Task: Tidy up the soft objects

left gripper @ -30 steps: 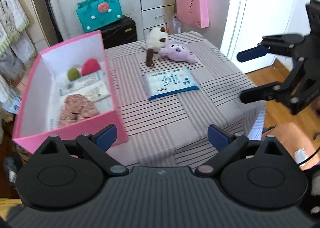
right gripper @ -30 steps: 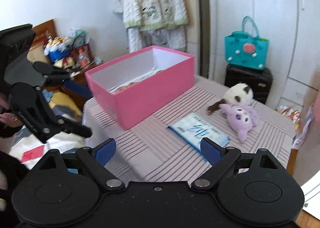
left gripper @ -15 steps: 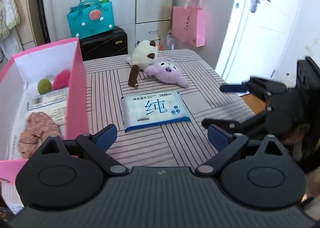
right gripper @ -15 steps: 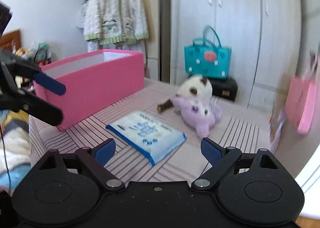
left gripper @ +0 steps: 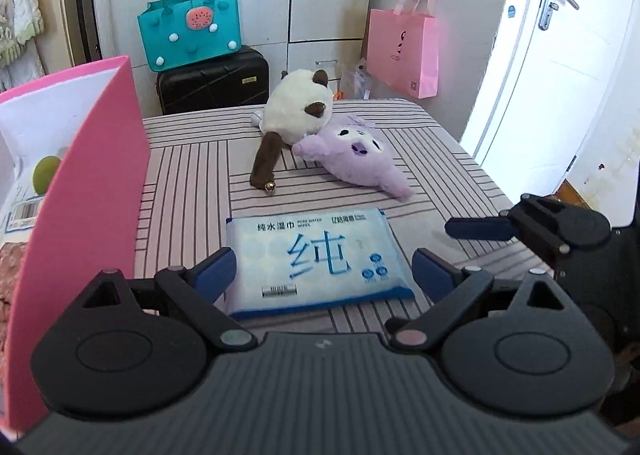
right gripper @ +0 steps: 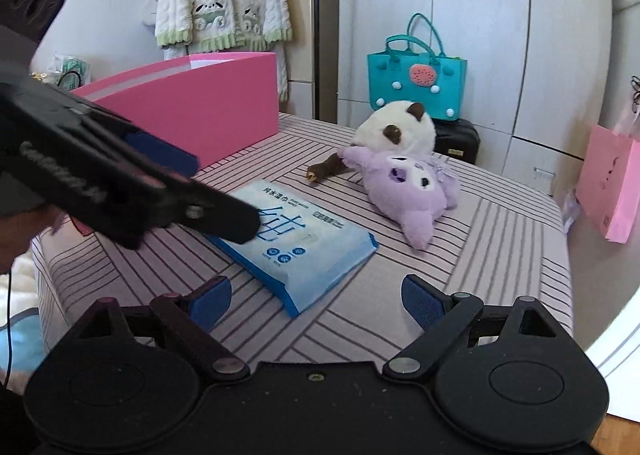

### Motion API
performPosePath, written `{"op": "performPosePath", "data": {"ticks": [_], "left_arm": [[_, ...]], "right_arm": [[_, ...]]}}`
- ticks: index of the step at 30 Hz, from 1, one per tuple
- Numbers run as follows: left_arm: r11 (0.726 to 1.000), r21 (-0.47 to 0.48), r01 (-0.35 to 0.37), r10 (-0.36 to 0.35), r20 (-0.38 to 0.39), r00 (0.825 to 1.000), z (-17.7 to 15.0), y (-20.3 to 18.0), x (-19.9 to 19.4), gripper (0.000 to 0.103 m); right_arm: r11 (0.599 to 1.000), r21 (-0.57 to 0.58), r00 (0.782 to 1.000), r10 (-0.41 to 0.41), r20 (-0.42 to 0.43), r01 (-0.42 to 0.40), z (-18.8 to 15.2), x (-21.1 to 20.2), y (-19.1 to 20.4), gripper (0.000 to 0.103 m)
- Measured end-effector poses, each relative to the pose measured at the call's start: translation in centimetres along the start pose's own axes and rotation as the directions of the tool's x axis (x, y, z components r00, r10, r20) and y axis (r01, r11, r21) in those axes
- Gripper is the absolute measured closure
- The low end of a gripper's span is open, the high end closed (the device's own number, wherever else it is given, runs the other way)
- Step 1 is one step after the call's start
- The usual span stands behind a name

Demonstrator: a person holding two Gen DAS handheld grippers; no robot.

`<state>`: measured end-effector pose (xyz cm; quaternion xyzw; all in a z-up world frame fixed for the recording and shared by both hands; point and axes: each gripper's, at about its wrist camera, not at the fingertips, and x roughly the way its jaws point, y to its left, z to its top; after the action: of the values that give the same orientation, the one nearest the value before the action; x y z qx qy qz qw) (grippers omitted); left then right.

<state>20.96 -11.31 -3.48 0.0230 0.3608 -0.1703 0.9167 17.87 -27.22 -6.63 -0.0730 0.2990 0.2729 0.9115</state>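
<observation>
Fingers of left gripper [left gripper: 324,275] wide, flanking wet-wipes pack [left gripper: 316,255]; right gripper [right gripper: 316,301] wide, pack just ahead.

Left gripper [left gripper: 324,275] – matte black linkage arms, silver pivot screws, ribbed grey housing, navy blue pads [left gripper: 212,275], right gripper [right gripper: 316,297] – same black frame, round embossed discs, blue textured pads, small central screw
</observation>
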Motion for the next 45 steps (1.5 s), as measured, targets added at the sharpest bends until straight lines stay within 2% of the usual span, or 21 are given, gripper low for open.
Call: {"op": "performPosePath", "data": {"ticks": [7,12,14,15,16,18,21,22,24,27,30,32,40,45], "left_arm": [[0.996,-0.087,-0.007,0.0,-0.085,0.996,-0.1,1.7,2.9,0.008],[0.993,-0.104,-0.059,0.052,-0.064,0.997,-0.3,2.3,3.4,0.009],[0.989,-0.133,-0.07,0.061,-0.069,0.996,-0.3,2.8,3.5,0.009],[0.987,-0.146,-0.062,0.051,-0.077,0.996,-0.3,3.1,3.7,0.009],[0.988,-0.141,-0.061,0.051,-0.07,0.996,-0.3,3.1,3.7,0.011],[0.991,-0.12,-0.053,0.045,-0.07,0.997,-0.4,2.8,3.5,0.023],[0.99,-0.133,-0.054,0.046,-0.061,0.997,-0.8,2.1,3.2,0.023],[0.99,-0.13,-0.058,0.051,-0.056,0.997,-1.1,1.8,3.1,0.024],[0.989,-0.137,-0.058,0.052,-0.05,0.997,-1.3,1.4,2.8,0.04],[0.983,-0.18,-0.032,0.02,-0.069,0.997,-1.2,1.7,2.2,0.054],[0.974,-0.227,0.007,-0.031,-0.1,0.994,-1.2,2.1,1.9,0.065],[0.963,-0.268,0.037,-0.071,-0.118,0.991,-1.2,2.7,1.8,0.068],[0.967,-0.254,0.014,-0.048,-0.128,0.991,-0.9,2.4,2.2,0.068],[0.959,-0.281,0.032,-0.07,-0.126,0.989,-0.9,3.0,2.4,0.069]], "right_arm": [[0.997,0.054,0.998,0.06,-0.015,-0.059,0.8,1.0,-0.4,0.009],[0.99,0.129,0.995,0.065,-0.078,-0.054,1.6,2.1,-0.7,0.013],[0.992,0.12,0.994,0.054,-0.091,-0.042,1.7,2.5,-0.6,0.014],[0.994,0.101,0.995,0.04,-0.094,-0.031,1.6,2.6,-0.4,0.017],[0.995,0.093,0.995,0.038,-0.096,-0.029,1.6,2.7,-0.3,0.024],[0.995,0.095,0.995,0.04,-0.093,-0.031,1.7,2.6,-0.5,0.031],[0.994,0.093,0.995,0.059,-0.084,-0.051,1.6,2.3,-0.7,0.046],[0.993,0.098,0.994,0.072,-0.08,-0.064,1.6,2.2,-0.7,0.049],[0.989,0.118,0.993,0.095,-0.076,-0.086,1.5,1.9,-0.9,0.055],[0.987,0.124,0.991,0.108,-0.073,-0.098,1.5,1.4,-0.8,0.055],[0.991,0.104,0.993,0.089,-0.081,-0.08,1.5,0.9,-0.5,0.049],[0.99,0.12,0.993,0.087,-0.082,-0.076,1.4,0.5,-0.9,0.045],[0.961,0.255,0.992,0.123,-0.04,-0.109,1.8,-0.3,-3.8,0.044],[0.967,0.255,0.992,0.048,-0.113,-0.017,1.7,1.1,-4.1,0.044]]}}
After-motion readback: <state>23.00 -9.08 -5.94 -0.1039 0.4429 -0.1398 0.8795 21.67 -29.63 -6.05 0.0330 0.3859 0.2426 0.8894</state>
